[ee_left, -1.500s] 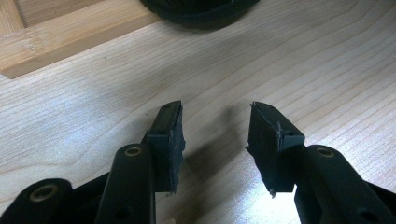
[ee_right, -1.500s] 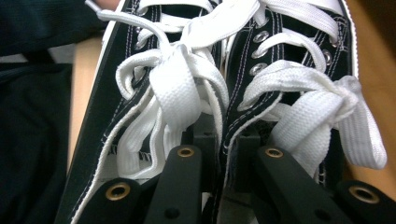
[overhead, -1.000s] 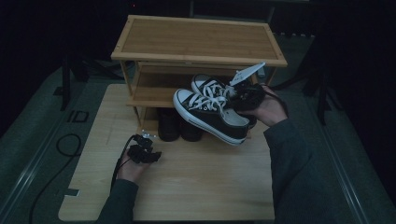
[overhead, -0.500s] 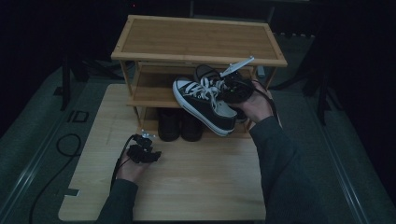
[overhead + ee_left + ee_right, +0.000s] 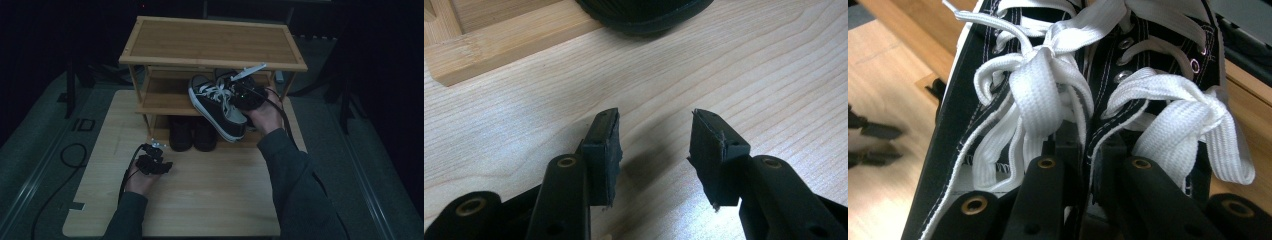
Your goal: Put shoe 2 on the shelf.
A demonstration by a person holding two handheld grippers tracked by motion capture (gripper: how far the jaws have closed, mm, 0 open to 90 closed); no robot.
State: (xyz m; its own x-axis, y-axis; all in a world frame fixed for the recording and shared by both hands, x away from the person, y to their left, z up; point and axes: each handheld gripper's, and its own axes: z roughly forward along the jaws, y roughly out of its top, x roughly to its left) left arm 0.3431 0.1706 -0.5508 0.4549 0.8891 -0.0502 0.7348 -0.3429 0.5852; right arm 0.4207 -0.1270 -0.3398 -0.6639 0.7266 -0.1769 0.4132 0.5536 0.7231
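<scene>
My right gripper [image 5: 244, 95] is shut on a pair of black canvas sneakers [image 5: 216, 107] with white laces and holds them side by side, toes tilted down, at the front of the middle shelf [image 5: 160, 97] of a bamboo shoe rack [image 5: 210, 42]. In the right gripper view its jaws [image 5: 1088, 155] pinch the inner collars of the two sneakers [image 5: 1038, 100] together. On the table near the rack's foot, my left gripper [image 5: 154, 155] rests open. Nothing lies between its fingertips [image 5: 654, 145], which point at the toe of a black shoe [image 5: 644, 12].
A pair of black shoes [image 5: 192, 132] stands on the rack's lowest level. The rack sits at the far end of a light wooden table [image 5: 200, 195]. Its bottom rail [image 5: 499, 45] lies just ahead of my left gripper. Dark floor and cables surround the table.
My right hand has carried the sneakers a little left and farther in, toward the rack's middle shelf. The left hand and its gripper have stayed in place.
</scene>
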